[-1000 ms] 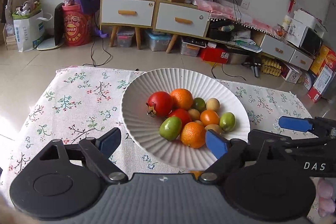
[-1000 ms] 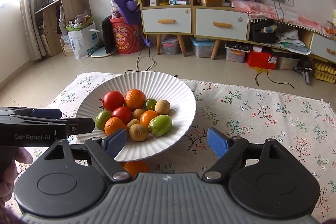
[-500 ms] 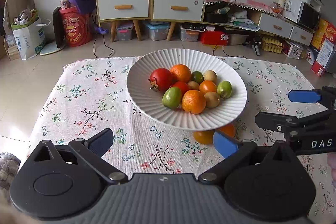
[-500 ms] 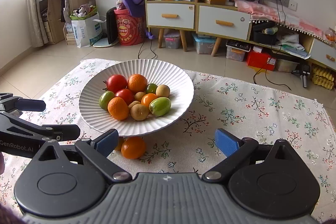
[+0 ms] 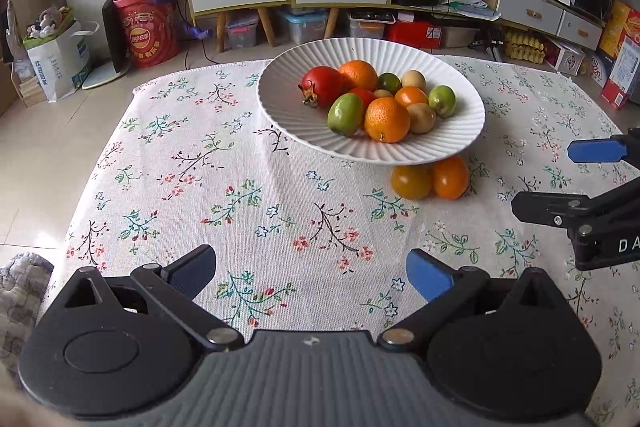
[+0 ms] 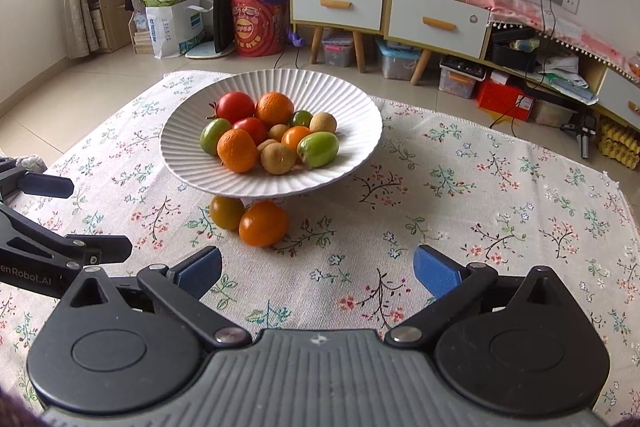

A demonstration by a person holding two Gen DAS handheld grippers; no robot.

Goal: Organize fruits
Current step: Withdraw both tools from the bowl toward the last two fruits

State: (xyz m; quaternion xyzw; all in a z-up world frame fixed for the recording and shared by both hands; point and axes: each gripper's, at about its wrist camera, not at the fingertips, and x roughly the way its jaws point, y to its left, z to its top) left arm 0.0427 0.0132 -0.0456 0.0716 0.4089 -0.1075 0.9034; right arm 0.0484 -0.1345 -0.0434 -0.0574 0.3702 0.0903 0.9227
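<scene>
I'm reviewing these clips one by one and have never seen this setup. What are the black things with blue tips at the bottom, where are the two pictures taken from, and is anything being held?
There is no robot arm here. A person holds one pair of hand-held tongs in each hand, and each carries a wide-angle camera looking forward along its two fingers. One picture comes from the left tongs, the other from the right tongs; each also shows the other pair at its edge.

Both stand open over a flowered tablecloth, the right pair opening the last bit, and nothing is between the blue tips: nothing is held.

On the cloth stands a white ribbed bowl filled with red, orange, green and brownish fruits. Two loose fruits lie on the cloth at its near edge: an orange fruit and a yellower fruit, side by side.
</scene>
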